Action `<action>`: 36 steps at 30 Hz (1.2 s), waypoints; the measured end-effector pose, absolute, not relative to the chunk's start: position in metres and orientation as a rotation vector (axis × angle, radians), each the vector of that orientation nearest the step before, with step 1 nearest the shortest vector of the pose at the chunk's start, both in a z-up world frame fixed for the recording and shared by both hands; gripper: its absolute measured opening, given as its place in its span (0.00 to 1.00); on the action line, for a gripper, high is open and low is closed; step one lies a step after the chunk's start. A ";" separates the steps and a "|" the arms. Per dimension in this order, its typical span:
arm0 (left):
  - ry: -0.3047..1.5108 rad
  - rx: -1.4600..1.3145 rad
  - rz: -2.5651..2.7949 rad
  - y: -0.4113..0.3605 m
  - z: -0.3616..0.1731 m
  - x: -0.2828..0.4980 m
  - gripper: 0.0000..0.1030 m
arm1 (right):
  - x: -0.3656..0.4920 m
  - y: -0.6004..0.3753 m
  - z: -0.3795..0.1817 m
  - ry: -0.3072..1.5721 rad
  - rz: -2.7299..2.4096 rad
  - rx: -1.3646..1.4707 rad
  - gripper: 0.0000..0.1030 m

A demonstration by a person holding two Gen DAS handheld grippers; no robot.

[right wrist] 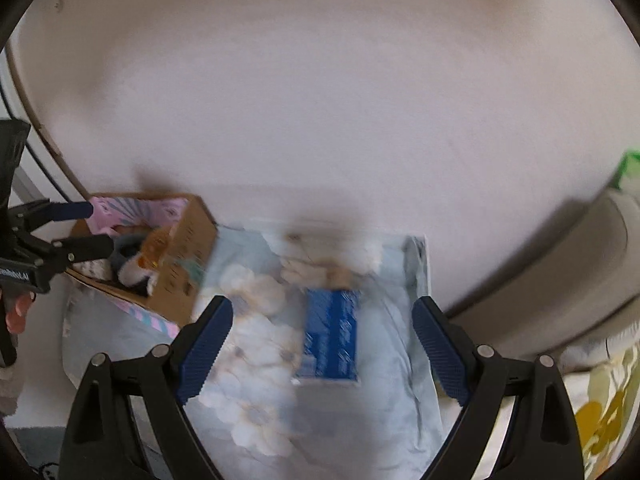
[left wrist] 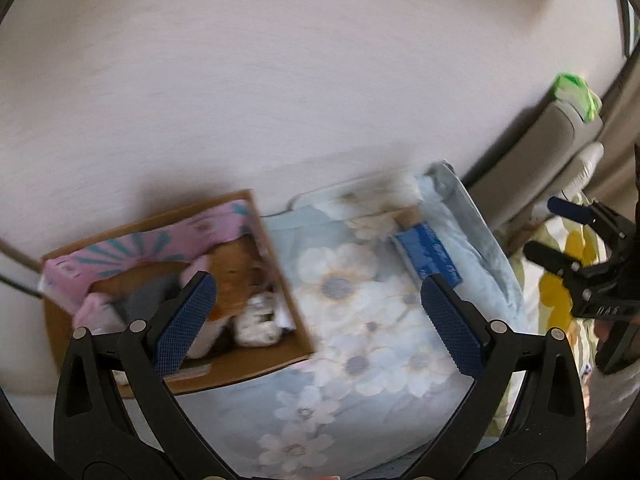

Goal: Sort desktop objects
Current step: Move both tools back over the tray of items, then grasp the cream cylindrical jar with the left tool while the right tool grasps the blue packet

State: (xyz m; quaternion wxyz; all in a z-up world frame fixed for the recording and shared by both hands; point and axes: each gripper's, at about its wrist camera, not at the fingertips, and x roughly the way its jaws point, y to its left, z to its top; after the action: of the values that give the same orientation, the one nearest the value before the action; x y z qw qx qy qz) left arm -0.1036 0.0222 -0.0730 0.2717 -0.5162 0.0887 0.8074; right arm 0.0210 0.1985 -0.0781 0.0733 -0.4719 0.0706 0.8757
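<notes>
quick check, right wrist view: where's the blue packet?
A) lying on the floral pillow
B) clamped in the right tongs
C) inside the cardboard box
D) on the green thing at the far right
A: the blue packet lies flat on the floral pillow, to the right of the cardboard box, and the right tongs stand wide open above it with nothing between the fingers.

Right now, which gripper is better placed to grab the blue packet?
Right gripper, probably: it's open with the blue packet framed between its fingers. The left gripper sits nearer the cardboard box.
</notes>
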 end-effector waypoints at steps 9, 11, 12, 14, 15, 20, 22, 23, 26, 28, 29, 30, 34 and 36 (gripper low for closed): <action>0.332 -1.319 2.059 0.132 -0.143 -0.118 0.83 | 0.047 0.191 -0.169 0.286 2.613 -1.410 0.87; 0.391 -1.314 2.034 0.153 -0.164 -0.126 0.81 | 0.047 0.190 -0.184 0.285 2.627 -1.395 0.87; 0.411 -1.311 2.015 0.163 -0.174 -0.130 0.80 | 0.046 0.189 -0.191 0.277 2.622 -1.394 0.87; 0.436 -1.307 1.985 0.179 -0.187 -0.134 0.80 | 0.040 0.188 -0.204 0.248 2.596 -1.395 0.87; 0.454 -1.296 1.971 0.185 -0.193 -0.134 0.80 | 0.037 0.188 -0.210 0.243 2.590 -1.389 0.87; 0.619 -1.259 1.915 0.208 -0.221 -0.133 0.79 | 0.025 0.194 -0.231 0.287 2.580 -1.371 0.87; 0.619 -1.262 1.900 0.212 -0.228 -0.136 0.74 | 0.022 0.195 -0.235 0.290 2.581 -1.362 0.87; 0.617 -1.266 1.892 0.213 -0.231 -0.138 0.73 | 0.020 0.196 -0.238 0.286 2.580 -1.358 0.87; 0.613 -1.265 1.863 0.218 -0.238 -0.143 0.71 | 0.014 0.197 -0.244 0.245 2.578 -1.360 0.87; 0.594 -1.257 1.841 0.219 -0.242 -0.146 0.71 | 0.011 0.198 -0.248 0.209 2.577 -1.357 0.87; 0.580 -1.254 1.832 0.219 -0.243 -0.148 0.70 | 0.010 0.197 -0.249 0.196 2.577 -1.354 0.87; 0.571 -1.251 1.823 0.219 -0.243 -0.149 0.67 | 0.009 0.197 -0.251 0.182 2.576 -1.349 0.86; 0.522 -1.248 1.778 0.218 -0.247 -0.153 0.58 | 0.006 0.193 -0.257 0.114 2.587 -1.354 0.72; 0.522 -1.243 1.767 0.218 -0.245 -0.153 0.57 | 0.007 0.191 -0.258 0.115 2.615 -1.353 0.60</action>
State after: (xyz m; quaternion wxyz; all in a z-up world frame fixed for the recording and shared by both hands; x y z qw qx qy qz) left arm -0.1534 0.2176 -0.2455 0.4436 -0.5011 0.2107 0.7126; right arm 0.0066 0.1907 -0.2576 0.0972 -0.4571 0.0389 0.8832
